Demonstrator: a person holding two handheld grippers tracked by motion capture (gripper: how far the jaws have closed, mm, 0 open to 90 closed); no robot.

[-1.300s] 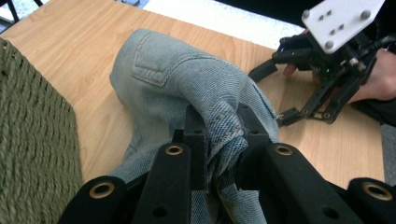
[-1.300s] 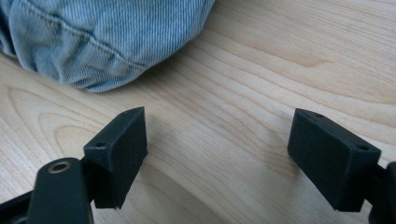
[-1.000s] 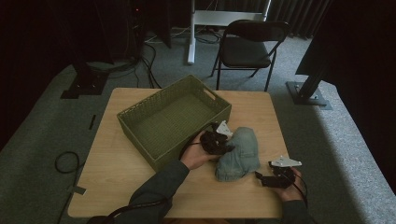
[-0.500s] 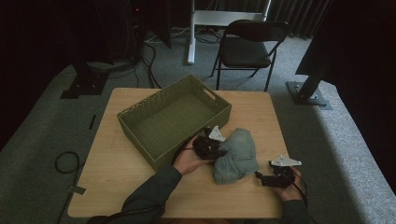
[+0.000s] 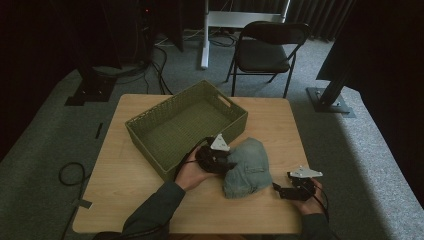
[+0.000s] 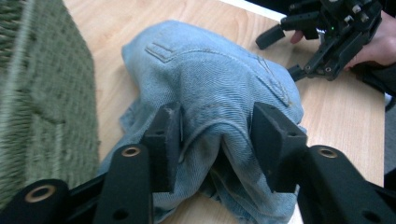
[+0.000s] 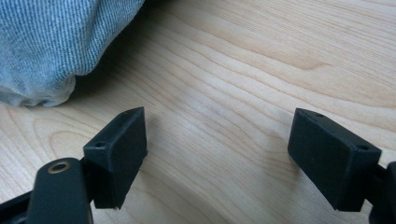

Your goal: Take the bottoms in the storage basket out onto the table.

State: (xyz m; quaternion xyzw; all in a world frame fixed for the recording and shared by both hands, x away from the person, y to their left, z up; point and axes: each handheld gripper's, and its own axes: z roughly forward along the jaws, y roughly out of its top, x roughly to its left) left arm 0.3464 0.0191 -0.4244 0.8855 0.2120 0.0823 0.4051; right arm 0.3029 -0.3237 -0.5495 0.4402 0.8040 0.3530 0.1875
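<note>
**A:** Denim, that's what I'm working on. The folded jeans (image 5: 247,167) lie on the table (image 5: 125,200), just right of the green basket (image 5: 150,137) and near its right-hand corner. What looks different to you?

**B:** Your left hand-held gripper (image 5: 226,165). A second ago it sat farther over the bundle; now it has slid a little left, toward the basket. And the jaws?

**A:** They have just been opening. In my left gripper view a raised fold of the denim stands between the two pads (image 6: 164,140), and I see the cloth brushing them rather than being squeezed. So I read the pinch as let go, jaws apart with fabric in the gap.

**B:** What does that mean for the job?

**A:** I judge the jeans are resting free on the table and not in the basket yet. I'd need a fresh, deeper bite on the bundle before lifting it over the basket wall, which stands just beside my left jaw.

**B:** And the other hand?

**A:** My right hand-held gripper (image 7: 233,158) sits low over bare wood at the near right, jaws wide apart with nothing between them. The denim's edge lies just off its left jaw, near but not touching.
</note>
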